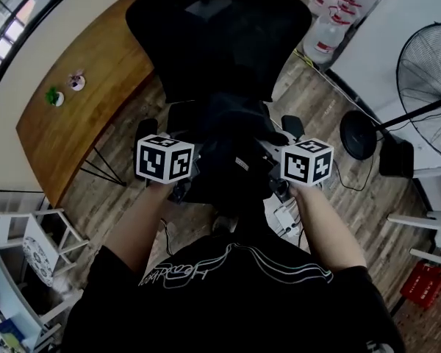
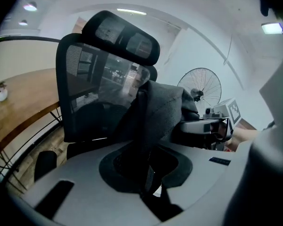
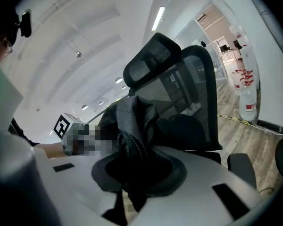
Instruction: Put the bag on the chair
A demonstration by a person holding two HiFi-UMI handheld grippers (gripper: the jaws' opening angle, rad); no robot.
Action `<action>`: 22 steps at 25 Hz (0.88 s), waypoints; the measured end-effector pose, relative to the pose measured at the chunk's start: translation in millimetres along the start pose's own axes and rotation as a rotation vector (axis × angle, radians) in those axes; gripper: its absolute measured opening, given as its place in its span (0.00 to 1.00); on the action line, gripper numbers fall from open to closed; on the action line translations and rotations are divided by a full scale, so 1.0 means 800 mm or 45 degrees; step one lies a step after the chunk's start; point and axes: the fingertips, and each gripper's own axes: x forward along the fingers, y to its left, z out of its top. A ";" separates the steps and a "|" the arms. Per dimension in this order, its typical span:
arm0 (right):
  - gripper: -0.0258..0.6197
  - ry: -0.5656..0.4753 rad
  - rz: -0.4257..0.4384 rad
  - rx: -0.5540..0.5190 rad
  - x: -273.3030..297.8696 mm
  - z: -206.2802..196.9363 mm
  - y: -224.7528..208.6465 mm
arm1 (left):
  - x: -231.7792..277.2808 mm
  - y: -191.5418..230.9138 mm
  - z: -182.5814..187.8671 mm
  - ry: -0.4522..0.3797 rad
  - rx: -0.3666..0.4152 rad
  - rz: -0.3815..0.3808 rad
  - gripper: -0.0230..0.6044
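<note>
A dark grey fabric bag [image 1: 231,134] hangs between my two grippers, just in front of the black mesh office chair [image 1: 213,35]. My left gripper [image 1: 169,160] is shut on a fold of the bag [image 2: 162,107], which rises from between its jaws. My right gripper [image 1: 301,160] is shut on the other side, where a zipper edge of the bag [image 3: 132,121] runs into its jaws. The chair's backrest and headrest [image 2: 94,79] stand right behind the bag, and the seat [image 3: 193,126] shows beyond it. I cannot tell whether the bag touches the seat.
A wooden table [image 1: 81,109] stands to the chair's left. A standing fan [image 1: 426,57] and several water bottles [image 1: 331,20] are at the right. A power strip [image 1: 285,215] lies on the wood floor by my feet. White furniture [image 1: 29,241] and a red crate [image 1: 424,285] flank me.
</note>
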 end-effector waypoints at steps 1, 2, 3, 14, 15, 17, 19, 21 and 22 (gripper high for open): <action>0.12 0.013 0.009 0.003 0.006 0.000 -0.006 | 0.005 0.006 0.001 0.006 0.000 0.015 0.14; 0.12 0.028 0.018 0.004 0.014 0.002 -0.013 | 0.010 0.012 0.003 0.011 -0.002 0.031 0.14; 0.12 0.047 0.027 0.002 0.024 0.005 -0.019 | 0.015 0.020 0.006 0.015 -0.010 0.048 0.14; 0.13 0.248 0.073 -0.063 0.112 0.020 -0.077 | 0.065 0.095 0.019 0.023 -0.114 0.221 0.14; 0.13 0.266 0.076 -0.069 0.118 0.019 -0.083 | 0.070 0.101 0.018 0.024 -0.122 0.228 0.14; 0.13 0.305 0.080 -0.084 0.131 0.018 -0.091 | 0.079 0.113 0.018 0.029 -0.136 0.241 0.14; 0.13 0.347 0.081 -0.105 0.144 0.015 -0.099 | 0.087 0.127 0.016 0.038 -0.138 0.252 0.15; 0.14 0.387 0.082 -0.128 0.156 0.011 -0.106 | 0.095 0.139 0.012 0.053 -0.136 0.271 0.15; 0.14 0.404 0.084 -0.139 0.161 0.009 -0.109 | 0.099 0.144 0.010 0.062 -0.134 0.286 0.16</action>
